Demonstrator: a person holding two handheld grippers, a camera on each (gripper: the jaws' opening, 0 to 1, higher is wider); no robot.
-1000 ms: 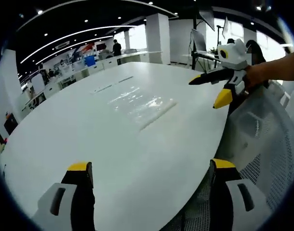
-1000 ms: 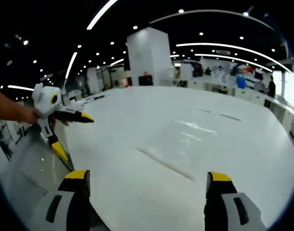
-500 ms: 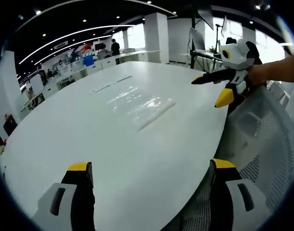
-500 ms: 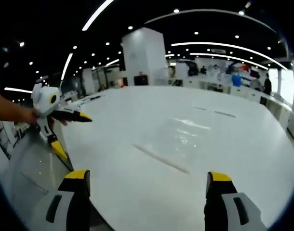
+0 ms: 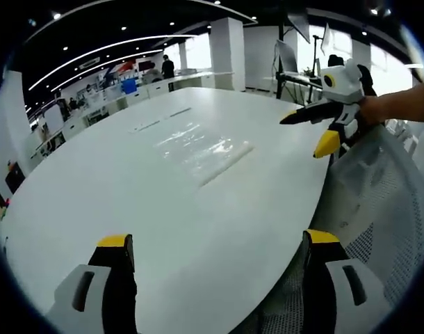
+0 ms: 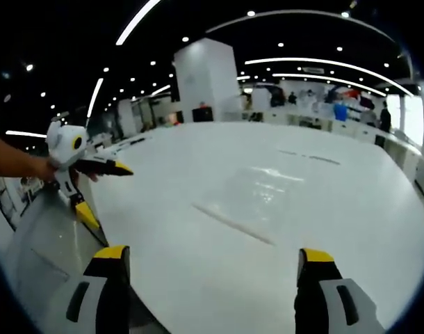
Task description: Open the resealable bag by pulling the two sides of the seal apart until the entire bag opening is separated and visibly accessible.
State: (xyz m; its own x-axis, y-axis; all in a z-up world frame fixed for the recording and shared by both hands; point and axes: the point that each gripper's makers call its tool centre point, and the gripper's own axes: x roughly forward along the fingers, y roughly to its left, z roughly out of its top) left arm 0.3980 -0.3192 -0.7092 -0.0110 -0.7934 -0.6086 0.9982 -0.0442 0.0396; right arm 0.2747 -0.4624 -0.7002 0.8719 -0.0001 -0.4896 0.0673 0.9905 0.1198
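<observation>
A clear resealable bag (image 5: 205,152) lies flat on the white table (image 5: 128,202), its seal strip along the near edge; in the right gripper view the bag (image 6: 257,198) sits mid-table. My left gripper (image 5: 215,243) stands open over the table's near edge, well short of the bag, with nothing between its jaws. My right gripper (image 6: 208,259) is open too and holds nothing. The right gripper (image 5: 322,129) comes into the left gripper view at the upper right, held by a hand. At the left of the right gripper view the left gripper (image 6: 97,191) appears, also held by a hand.
A grey mesh office chair (image 5: 379,209) stands by the table's edge on the right of the left gripper view. A white pillar (image 6: 205,83) and desks with people lie far behind the table. Two flat strips (image 5: 160,122) lie beyond the bag.
The right gripper has drifted slightly to the right in the left gripper view. The bag has not moved.
</observation>
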